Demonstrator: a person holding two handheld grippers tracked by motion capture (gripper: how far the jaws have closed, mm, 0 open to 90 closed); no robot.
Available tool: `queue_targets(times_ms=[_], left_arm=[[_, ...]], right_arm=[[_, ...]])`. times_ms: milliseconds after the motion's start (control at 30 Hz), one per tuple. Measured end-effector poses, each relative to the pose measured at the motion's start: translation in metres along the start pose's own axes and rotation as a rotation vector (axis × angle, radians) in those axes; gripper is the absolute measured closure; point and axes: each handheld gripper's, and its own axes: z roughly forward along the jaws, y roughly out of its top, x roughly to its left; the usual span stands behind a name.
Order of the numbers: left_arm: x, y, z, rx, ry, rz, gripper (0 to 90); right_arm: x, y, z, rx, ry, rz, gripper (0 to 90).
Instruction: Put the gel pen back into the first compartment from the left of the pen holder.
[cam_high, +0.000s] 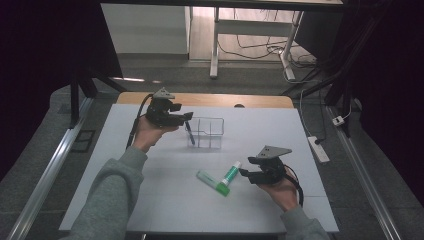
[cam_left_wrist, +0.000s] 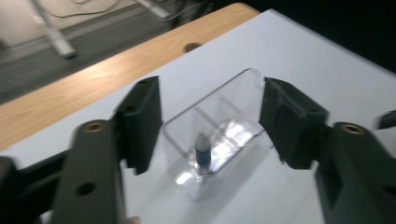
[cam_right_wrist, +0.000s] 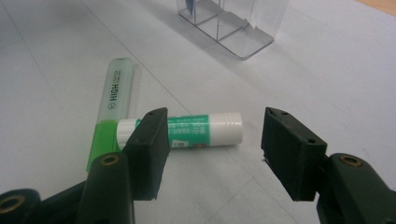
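Putting the Desk Things in the Clear Box

Starting close by, the right claw (cam_right_wrist: 212, 154) waits wide open and holds nothing. It sits low over the white bench (cam_high: 165, 200). Right in front of it lies the glue stick (cam_right_wrist: 205, 130), white and green. Its far end touches the green marker (cam_right_wrist: 112, 116), which lies flat too. Both look like they need picking up next.

Farther off, the left claw (cam_left_wrist: 210, 126) is open as well, with empty space between its two sides. It hangs just above the clear box (cam_left_wrist: 215, 140), which has little rooms inside. A blue pen (cam_left_wrist: 203, 156) stands in one end room, leaning a bit. So I think one thing is put away, and two are left to go in.
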Motion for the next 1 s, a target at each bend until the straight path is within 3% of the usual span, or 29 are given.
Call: queue_targets(times_ms=[67,267,567,833,1000], left_arm=[[0.0,-0.002,-0.003,-0.014,-0.028,-0.005,33.0],[-0.003,-0.011,-0.012,-0.029,-0.035,0.017,33.3],[-0.005,-0.034,-0.026,-0.052,-0.053,0.005,35.7],[-0.012,-0.06,-0.033,-0.031,-0.068,0.006,36.2],[-0.022,-0.075,-0.041,-0.009,-0.047,0.054,36.8]], right_arm=[[0.0,0.0,0.0,-0.002,-0.001,-0.001,41.5],[0.0,0.0,0.0,0.001,-0.002,0.002,41.4],[0.0,0.0,0.001,-0.002,0.0,0.002,41.2],[0.0,0.0,0.001,0.0,0.0,-0.002,41.0],[-0.001,0.0,-0.001,-0.002,-0.004,-0.002,41.0]])
